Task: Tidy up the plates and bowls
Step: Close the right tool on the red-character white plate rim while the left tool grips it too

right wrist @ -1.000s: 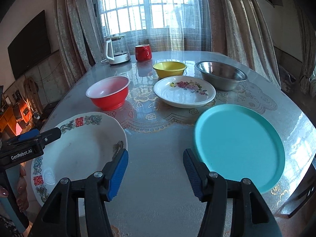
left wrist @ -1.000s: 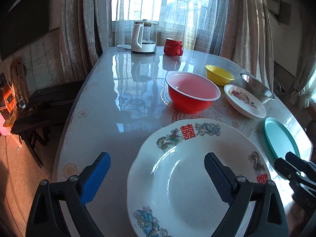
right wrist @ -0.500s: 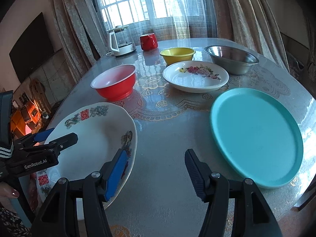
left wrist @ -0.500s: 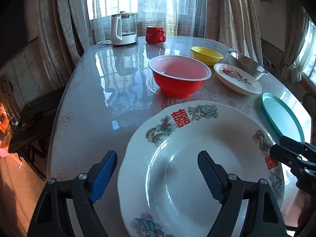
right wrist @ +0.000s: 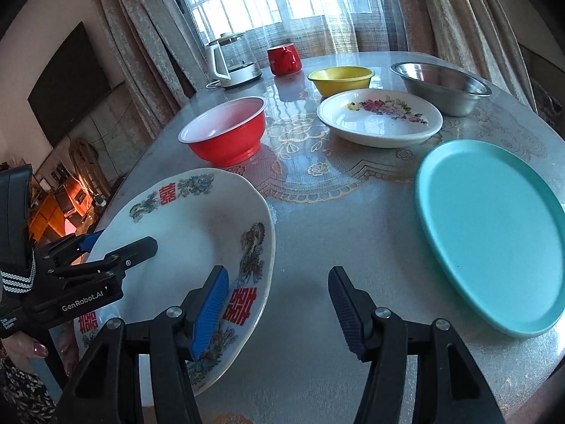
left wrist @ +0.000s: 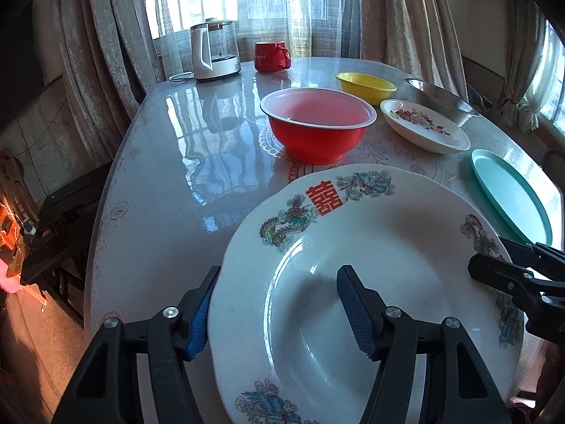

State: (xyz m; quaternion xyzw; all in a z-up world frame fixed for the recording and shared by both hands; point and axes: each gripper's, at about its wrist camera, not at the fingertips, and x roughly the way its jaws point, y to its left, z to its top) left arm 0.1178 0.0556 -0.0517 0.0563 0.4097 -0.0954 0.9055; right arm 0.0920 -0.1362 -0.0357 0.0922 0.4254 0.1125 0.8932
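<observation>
We hold a two-finger gripper in each hand over a glossy table (left wrist: pixel 169 183) whose patterned cloth lies under a clear cover. The left gripper (left wrist: pixel 279 309) straddles the left rim of a large white dragon plate (left wrist: pixel 370 254): one blue pad sits just outside the scalloped edge, the other over the plate's well. Its jaws have just been closing with the rim between them, yet they stand apart and we cannot tell whether either pad touches the plate.

The right gripper (right wrist: pixel 279 309) hovers with its fingers apart. Its left pad is over the right rim of the dragon plate (right wrist: pixel 197 233), its right pad over bare table (right wrist: pixel 346 219), gripping nothing.

Only the right wrist view shows the plate's right rim with its red characters, a striped cuff and a fingertip at the lower left, and the whole round, matte teal plate (right wrist: pixel 494 233). The left wrist view shows the plate's deep, shiny well.

Further back stand a red bowl (left wrist: pixel 317 123) with a white lip, a yellow bowl (left wrist: pixel 365 86), a flowered plate (left wrist: pixel 423 125) and a steel bowl (right wrist: pixel 441 84).
</observation>
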